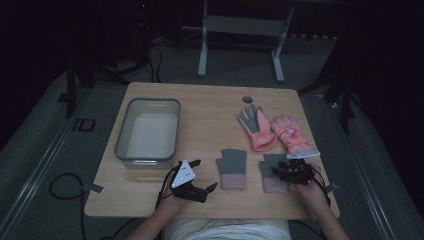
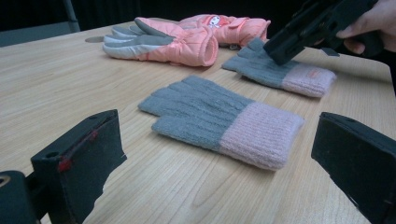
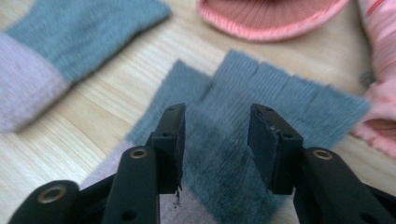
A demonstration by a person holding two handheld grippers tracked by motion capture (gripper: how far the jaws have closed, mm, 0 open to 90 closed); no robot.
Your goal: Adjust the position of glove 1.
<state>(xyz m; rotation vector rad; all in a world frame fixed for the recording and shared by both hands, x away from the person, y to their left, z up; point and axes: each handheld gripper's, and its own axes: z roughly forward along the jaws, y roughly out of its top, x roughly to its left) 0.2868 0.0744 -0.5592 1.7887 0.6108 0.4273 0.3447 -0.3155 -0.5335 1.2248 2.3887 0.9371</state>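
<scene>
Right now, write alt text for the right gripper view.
The right gripper, open, hovers just above the grey part of a grey-and-pink knit glove lying flat on the wooden table. A matching glove lies at upper left, and a pink padded glove's cuff shows at the top.

No legible text or labels anywhere.

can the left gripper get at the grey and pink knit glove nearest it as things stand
Probably yes. The left gripper is open with its jaws wide apart and aimed at the near knit glove, which lies flat on bare table with nothing between. The right gripper is over the other knit glove, out of the way.
</scene>
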